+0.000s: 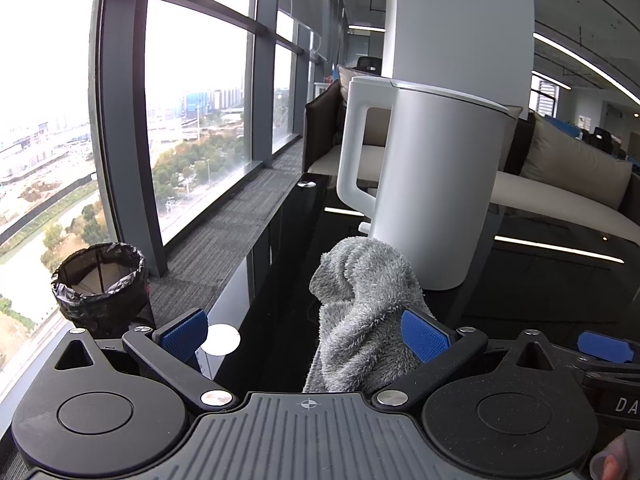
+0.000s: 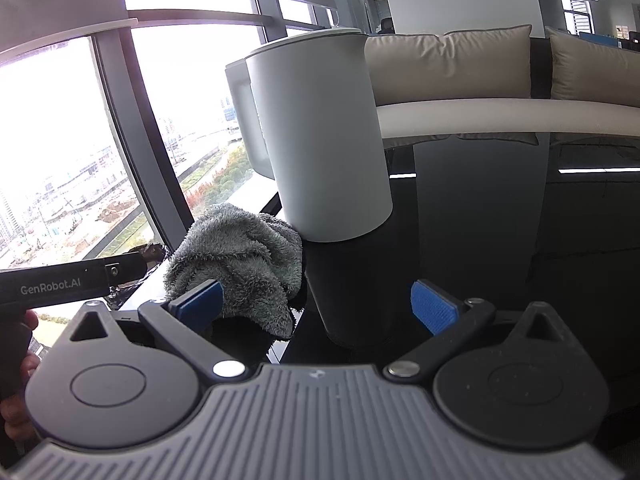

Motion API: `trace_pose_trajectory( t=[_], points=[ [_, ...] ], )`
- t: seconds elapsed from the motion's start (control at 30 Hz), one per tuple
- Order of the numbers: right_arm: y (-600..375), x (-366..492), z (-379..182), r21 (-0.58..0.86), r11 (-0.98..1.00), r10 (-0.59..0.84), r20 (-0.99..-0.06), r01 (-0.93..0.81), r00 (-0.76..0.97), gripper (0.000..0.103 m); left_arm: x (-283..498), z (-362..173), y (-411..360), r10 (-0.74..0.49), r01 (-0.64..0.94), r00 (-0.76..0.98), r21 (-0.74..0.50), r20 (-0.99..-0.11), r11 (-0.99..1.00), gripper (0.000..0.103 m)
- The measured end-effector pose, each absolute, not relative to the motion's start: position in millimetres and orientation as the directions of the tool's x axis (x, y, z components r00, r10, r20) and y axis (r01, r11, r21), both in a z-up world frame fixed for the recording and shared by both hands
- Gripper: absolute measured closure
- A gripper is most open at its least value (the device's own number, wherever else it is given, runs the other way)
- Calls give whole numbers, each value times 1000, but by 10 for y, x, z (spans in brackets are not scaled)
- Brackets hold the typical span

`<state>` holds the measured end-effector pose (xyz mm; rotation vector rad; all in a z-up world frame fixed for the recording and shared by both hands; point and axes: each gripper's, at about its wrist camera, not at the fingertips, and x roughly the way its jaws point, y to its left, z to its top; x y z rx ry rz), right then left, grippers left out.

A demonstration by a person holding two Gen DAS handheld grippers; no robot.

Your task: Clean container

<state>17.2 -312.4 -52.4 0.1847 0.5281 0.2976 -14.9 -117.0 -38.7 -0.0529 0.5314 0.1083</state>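
A white lidded container (image 1: 432, 184) with a side handle stands upright on the black glossy table (image 1: 280, 264). A crumpled grey fluffy cloth (image 1: 360, 296) lies in front of it, touching its base. My left gripper (image 1: 304, 336) is open, and the cloth leans against its right pad (image 1: 424, 338). In the right wrist view the container (image 2: 320, 140) is straight ahead and the cloth (image 2: 240, 256) sits to its lower left. My right gripper (image 2: 316, 306) is open, its left pad (image 2: 200, 304) beside the cloth with nothing held.
A small bin with a black liner (image 1: 100, 280) stands on the carpet by the window, left of the table edge. A beige sofa (image 2: 460, 68) lies behind the table. The left gripper's body (image 2: 72, 284) and a hand (image 2: 16, 344) are at the left.
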Motion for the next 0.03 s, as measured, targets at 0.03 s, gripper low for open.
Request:
trace_pose_trajectory(
  t=[0.03],
  points=[
    [-3125,171,-526,247,941,323,-468,-229,823,1,-149,-388,-1169,86,-115,856,-24,-510,993,1]
  ],
)
